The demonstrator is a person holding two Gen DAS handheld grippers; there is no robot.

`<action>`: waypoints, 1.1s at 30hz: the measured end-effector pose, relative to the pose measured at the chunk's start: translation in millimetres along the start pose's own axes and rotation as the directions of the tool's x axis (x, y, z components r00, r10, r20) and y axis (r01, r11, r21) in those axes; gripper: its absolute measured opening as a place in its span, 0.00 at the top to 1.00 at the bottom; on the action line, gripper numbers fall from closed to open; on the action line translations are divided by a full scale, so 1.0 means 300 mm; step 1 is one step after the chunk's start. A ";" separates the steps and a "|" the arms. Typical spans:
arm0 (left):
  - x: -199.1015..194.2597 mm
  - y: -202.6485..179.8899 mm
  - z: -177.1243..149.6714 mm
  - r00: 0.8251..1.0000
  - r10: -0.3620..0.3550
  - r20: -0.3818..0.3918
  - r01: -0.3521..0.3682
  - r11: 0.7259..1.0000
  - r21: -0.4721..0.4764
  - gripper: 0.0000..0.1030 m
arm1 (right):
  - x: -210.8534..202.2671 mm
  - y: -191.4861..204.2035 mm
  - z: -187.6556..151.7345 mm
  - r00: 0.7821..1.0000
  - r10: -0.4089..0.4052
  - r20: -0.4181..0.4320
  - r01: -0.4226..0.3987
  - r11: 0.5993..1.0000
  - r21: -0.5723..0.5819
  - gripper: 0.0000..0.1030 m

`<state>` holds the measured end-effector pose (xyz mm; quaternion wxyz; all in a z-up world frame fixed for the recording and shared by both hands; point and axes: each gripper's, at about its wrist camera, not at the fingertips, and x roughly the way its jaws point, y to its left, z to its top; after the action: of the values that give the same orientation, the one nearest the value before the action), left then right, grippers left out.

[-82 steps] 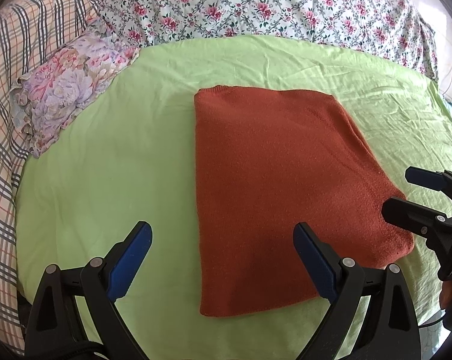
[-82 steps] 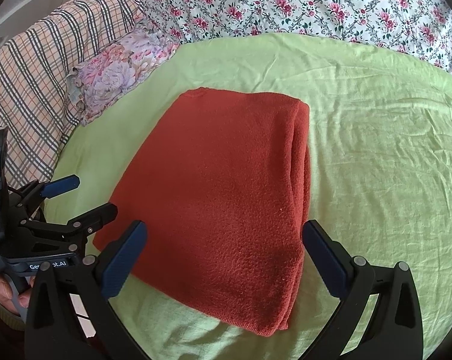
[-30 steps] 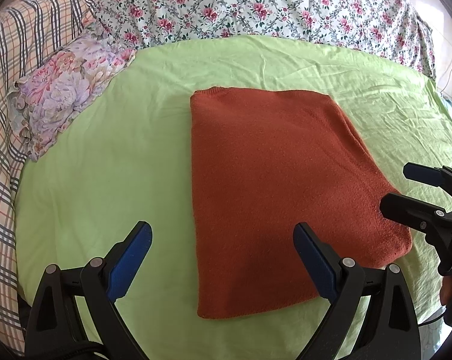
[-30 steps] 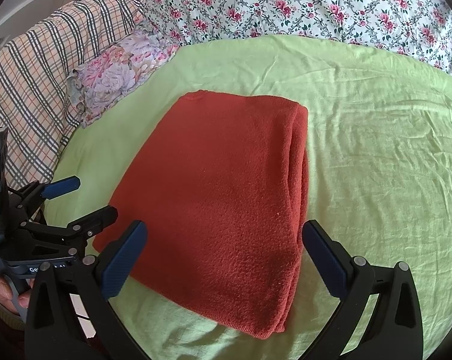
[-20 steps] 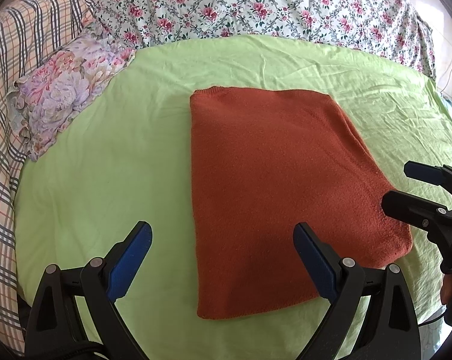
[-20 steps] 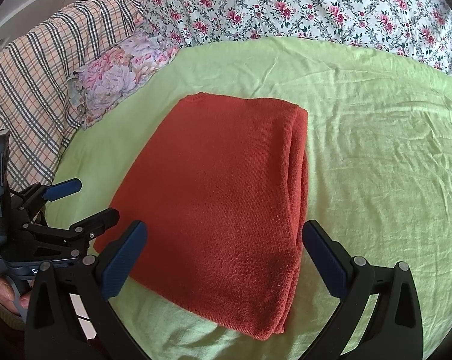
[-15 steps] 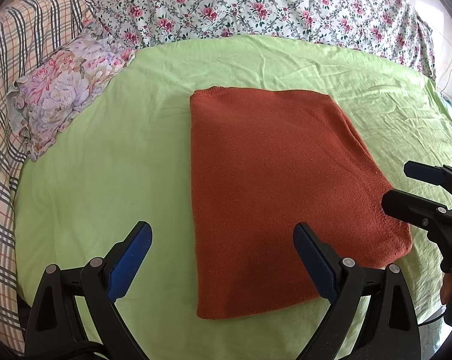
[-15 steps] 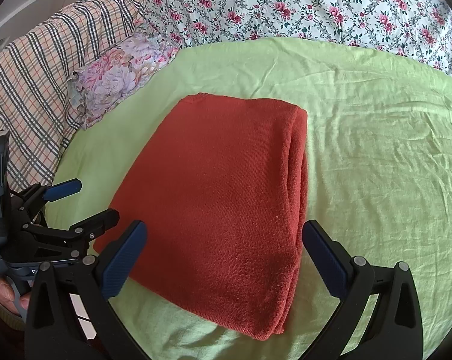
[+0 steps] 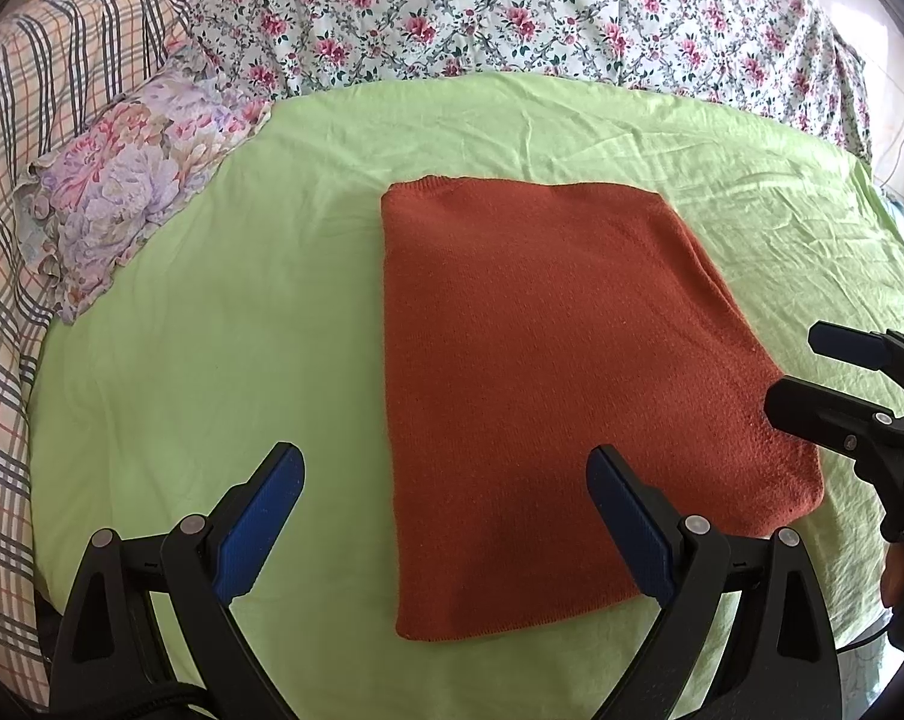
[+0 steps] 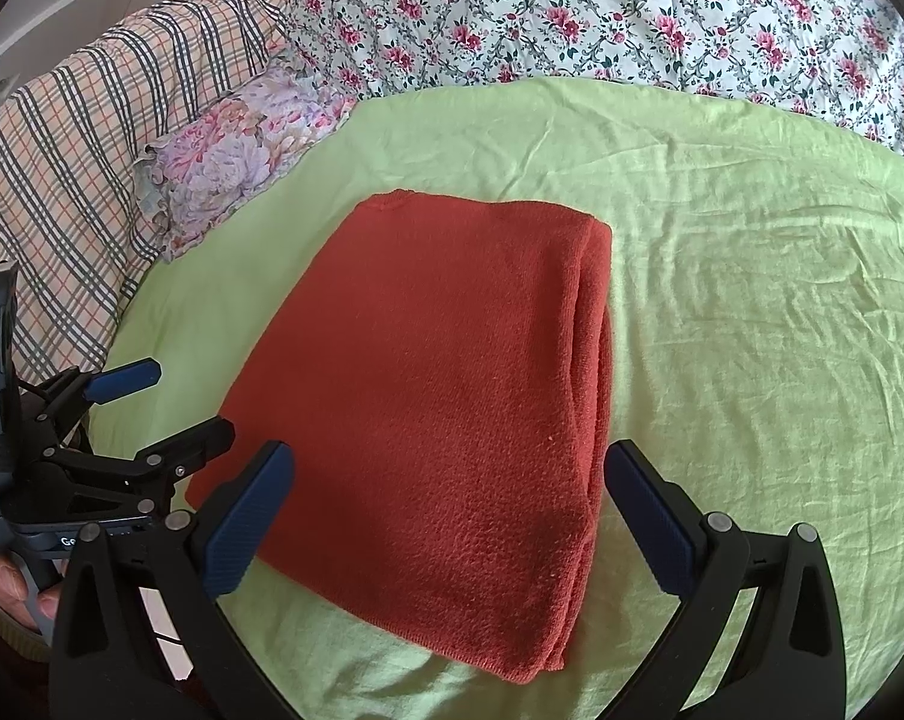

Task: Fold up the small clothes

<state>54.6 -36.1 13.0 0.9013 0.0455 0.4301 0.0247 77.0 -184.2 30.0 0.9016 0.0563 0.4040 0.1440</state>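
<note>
A rust-red knitted garment (image 9: 548,372) lies folded into a flat rectangle on the light green sheet (image 9: 224,324); its stacked layers show along the right edge in the right wrist view (image 10: 452,396). My left gripper (image 9: 446,510) is open, held just above the garment's near left corner, nothing between its fingers. My right gripper (image 10: 449,507) is open too, hovering over the near end of the fold and holding nothing. Each gripper shows in the other's view: the right gripper (image 9: 812,372) by the garment's right corner, the left gripper (image 10: 164,405) by its left corner.
A small floral cushion (image 9: 128,180) lies at the far left of the sheet. A plaid blanket (image 10: 62,180) is heaped along the left side and a rose-print cover (image 9: 512,12) runs across the back. A person's fingers (image 10: 14,594) grip the left handle.
Almost nothing: both grippers stay open and hover in place, and the folded garment lies unmoved. The views have only drifted slightly.
</note>
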 end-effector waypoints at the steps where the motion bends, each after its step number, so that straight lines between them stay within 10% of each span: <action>1: 0.000 0.000 0.001 1.000 0.000 0.000 0.000 1.000 -0.001 0.07 | 0.000 -0.001 0.000 1.000 0.001 -0.001 -0.001 1.000 0.000 0.00; 33: 0.068 0.042 0.072 1.000 0.023 0.009 -0.022 0.999 -0.037 0.08 | 0.089 -0.042 0.033 0.999 -0.026 -0.021 0.026 1.000 0.009 0.00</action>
<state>84.1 -23.0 11.9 0.9037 0.0338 0.4248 0.0425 103.8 -187.7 14.8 0.8988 0.0536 0.4149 0.1309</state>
